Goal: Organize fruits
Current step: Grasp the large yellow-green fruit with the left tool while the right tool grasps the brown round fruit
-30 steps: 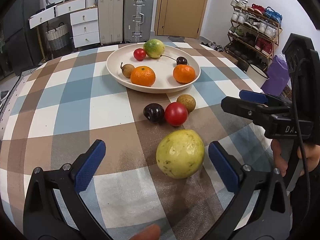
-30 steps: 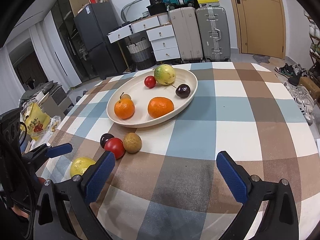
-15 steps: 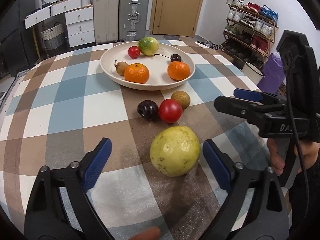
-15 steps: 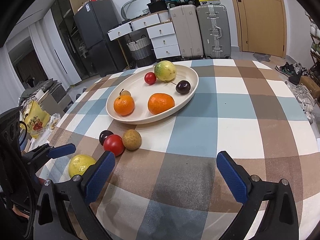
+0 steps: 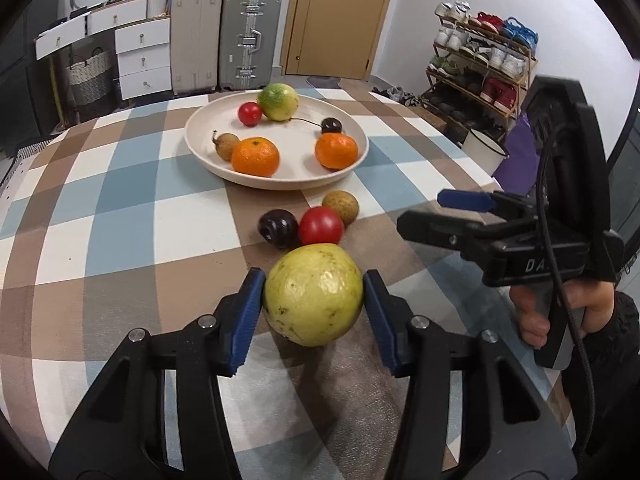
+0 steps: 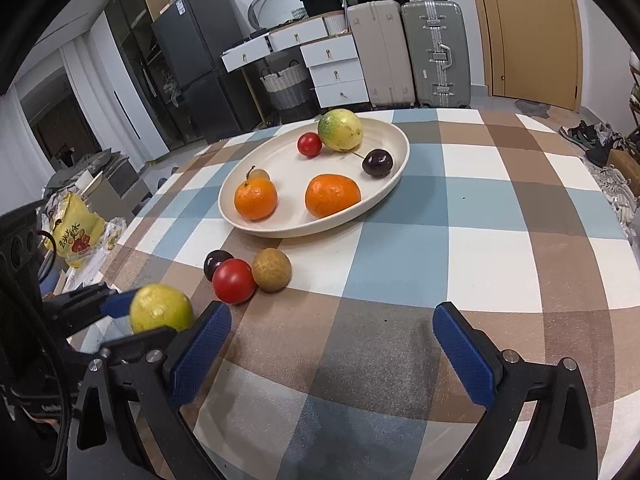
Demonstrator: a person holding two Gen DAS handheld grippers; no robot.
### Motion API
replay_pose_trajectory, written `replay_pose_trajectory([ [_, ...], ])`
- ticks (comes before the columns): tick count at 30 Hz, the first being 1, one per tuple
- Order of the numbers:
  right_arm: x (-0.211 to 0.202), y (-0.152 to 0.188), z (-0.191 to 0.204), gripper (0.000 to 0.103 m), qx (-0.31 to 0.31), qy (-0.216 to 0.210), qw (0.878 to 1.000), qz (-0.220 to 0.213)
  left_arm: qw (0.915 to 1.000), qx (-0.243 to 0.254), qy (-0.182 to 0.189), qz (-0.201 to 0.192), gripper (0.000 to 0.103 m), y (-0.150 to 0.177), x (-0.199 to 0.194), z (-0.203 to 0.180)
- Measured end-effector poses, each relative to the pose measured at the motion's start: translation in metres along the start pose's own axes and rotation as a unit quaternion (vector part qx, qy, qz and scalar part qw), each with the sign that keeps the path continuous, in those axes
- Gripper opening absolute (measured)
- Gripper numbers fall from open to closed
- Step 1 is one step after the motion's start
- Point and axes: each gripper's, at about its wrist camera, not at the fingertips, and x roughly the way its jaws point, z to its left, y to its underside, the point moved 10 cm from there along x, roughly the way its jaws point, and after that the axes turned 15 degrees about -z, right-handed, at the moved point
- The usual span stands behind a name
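left gripper (image 5: 314, 304): its jaws have just been closing and both blue pads now press the sides of the yellow-green fruit (image 5: 314, 294), clenched around it.
yellow-green fruit: round and speckled, between the left pads at the near edge of the tabletop; whether it is lifted off the cloth cannot be told. in the right wrist view it shows at the left, near the table's left edge (image 6: 161, 309).
right gripper (image 6: 332, 342): spread wide, nothing between its pads, only checked cloth under the gap. in the left wrist view it hangs over the right edge of the tabletop, gripped by a hand (image 5: 560, 312) in a dark sleeve.
loose fruits: just beyond the held fruit, a dark plum (image 5: 278, 228), a red tomato (image 5: 321, 225) and a brown longan (image 5: 340, 207) sit in a tight cluster, touching one another, between the held fruit and the plate.
plate (image 5: 200, 152): cream and oval, toward the far edge of the tabletop.
on the plate: two oranges (image 5: 255, 157) at its near side, a small brown fruit with a stem beside the left one, a small red tomato and a green-yellow fruit (image 5: 278, 102) touching at the far rim, a dark cherry (image 5: 331, 125) with a long stem.
tablecloth (image 5: 100, 208): blue, brown and white checks over the whole tabletop.
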Motion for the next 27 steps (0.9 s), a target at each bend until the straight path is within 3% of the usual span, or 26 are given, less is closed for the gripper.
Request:
replay_pose_trajectory([
  [6,0.019,0.002,0.005,0.098,-0.052,0.035,0.997,0.033,0.9993,-0.026,-0.025,-0.006,0.048,-0.006,-0.002,0.023],
  [11,0.034,0.001,0.017,0.084,-0.087,0.043,0.994,0.049,0.9985,-0.04,-0.038,-0.009,0.048,-0.007,-0.003,0.037],
  [23,0.055,-0.008,0.029,0.073,-0.088,0.029,0.994,0.05,0.9972,-0.056,-0.047,-0.008,0.048,-0.007,-0.003,0.049],
  [27,0.057,-0.009,0.033,0.059,-0.084,0.019,0.995,0.044,0.9971,-0.056,-0.05,-0.008,0.048,-0.006,-0.002,0.05],
])
